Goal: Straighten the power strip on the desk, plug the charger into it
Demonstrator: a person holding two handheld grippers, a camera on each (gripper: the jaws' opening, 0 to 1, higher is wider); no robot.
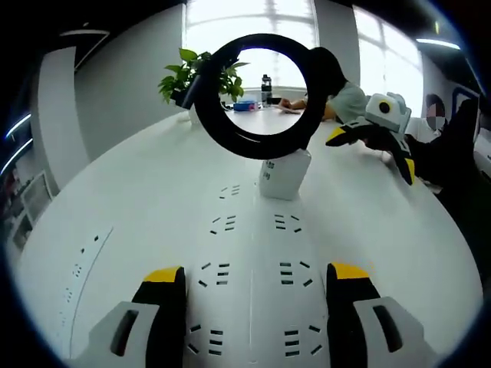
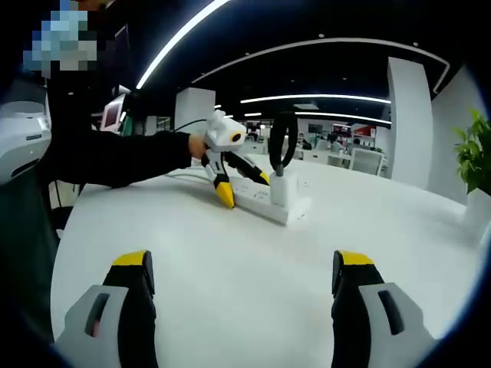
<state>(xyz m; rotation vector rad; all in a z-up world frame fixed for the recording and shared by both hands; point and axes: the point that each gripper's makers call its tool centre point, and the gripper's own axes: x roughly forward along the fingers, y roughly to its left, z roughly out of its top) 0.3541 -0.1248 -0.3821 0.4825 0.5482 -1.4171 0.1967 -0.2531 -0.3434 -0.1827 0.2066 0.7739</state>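
Strip (image 1: 253, 276) count is one, white, lying on the desk (image 1: 138, 199), and I see one charger (image 1: 284, 175) plugged into it with a black cable loop (image 1: 253, 96). My left gripper (image 1: 253, 295) straddles the strip, jaws apart; my right gripper (image 2: 244, 280) hangs open above bare desk. One potted plant (image 1: 201, 75) stands behind

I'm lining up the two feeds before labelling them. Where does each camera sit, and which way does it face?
Left gripper view: low over the power strip, facing along it to the plugged charger; own open jaws straddle the strip.
Right gripper view: back above the desk, facing the strip's side; own open jaws, the person's sleeve.
Shared: strip, charger; each shows the other gripper.
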